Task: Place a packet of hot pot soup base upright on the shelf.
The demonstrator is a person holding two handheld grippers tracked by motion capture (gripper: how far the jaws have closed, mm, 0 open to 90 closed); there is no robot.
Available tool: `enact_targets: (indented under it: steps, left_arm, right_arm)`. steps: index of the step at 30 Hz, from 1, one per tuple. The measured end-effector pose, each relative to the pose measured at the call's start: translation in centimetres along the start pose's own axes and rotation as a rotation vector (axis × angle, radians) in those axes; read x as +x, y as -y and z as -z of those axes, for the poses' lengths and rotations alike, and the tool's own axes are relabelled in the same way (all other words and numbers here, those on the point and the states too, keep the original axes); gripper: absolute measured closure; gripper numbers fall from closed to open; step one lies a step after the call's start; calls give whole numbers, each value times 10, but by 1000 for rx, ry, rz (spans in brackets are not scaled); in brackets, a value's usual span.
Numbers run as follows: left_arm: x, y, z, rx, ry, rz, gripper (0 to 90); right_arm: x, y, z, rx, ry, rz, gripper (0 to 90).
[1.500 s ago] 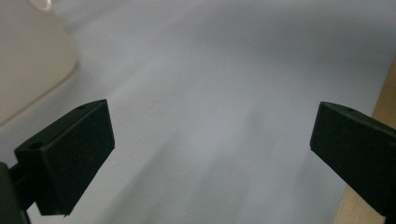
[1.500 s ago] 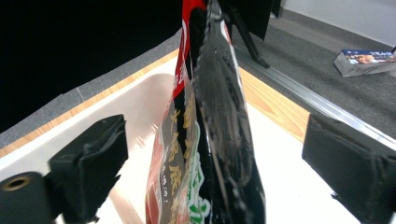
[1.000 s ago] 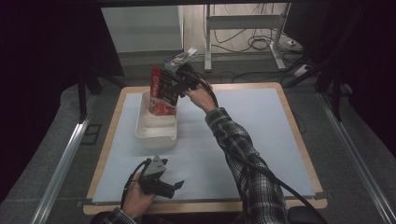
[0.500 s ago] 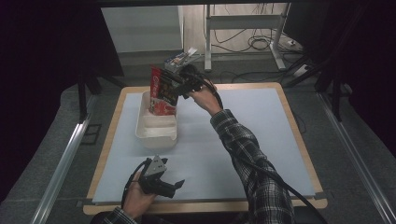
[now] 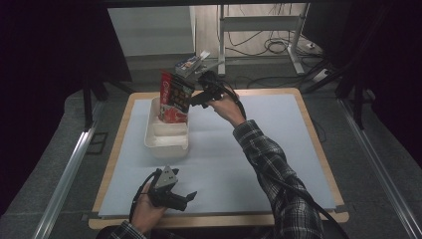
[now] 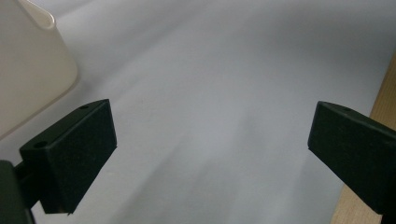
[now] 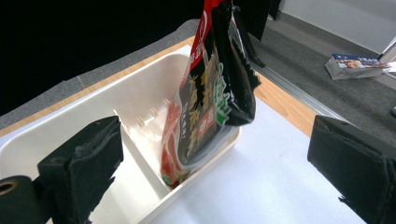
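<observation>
Upright, red packet (image 7: pixel 205 93) in tray (image 7: pixel 93 116), long axis vertical

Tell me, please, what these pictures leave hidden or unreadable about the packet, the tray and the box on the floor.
- Red-and-black packet: top cut off by the right gripper view's upper edge; its lowest corner sits behind the white tray's wall.
- Tray: in the left gripper view only one corner shows, the rest cut off by the frame edge.
- Small box on the floor: print too small to read in the high view.
</observation>
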State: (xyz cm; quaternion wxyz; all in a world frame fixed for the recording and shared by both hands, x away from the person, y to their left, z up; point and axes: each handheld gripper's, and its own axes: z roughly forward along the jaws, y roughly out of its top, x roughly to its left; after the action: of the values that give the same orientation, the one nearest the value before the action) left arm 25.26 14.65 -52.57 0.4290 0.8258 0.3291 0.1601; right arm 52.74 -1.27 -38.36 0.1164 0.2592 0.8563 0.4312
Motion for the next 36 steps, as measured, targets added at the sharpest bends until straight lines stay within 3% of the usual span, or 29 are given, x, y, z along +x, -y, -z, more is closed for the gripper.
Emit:
enact_targets:
  steps: [25,36]
  left_arm:
    - [-4,0,-1,18,-21,-46,24]
    - [-6,0,-2,25,-27,-65,25]
  right_arm:
    - [13,22,17,27,0,29,38]
    - [22,36,33,22,-2,51,25]
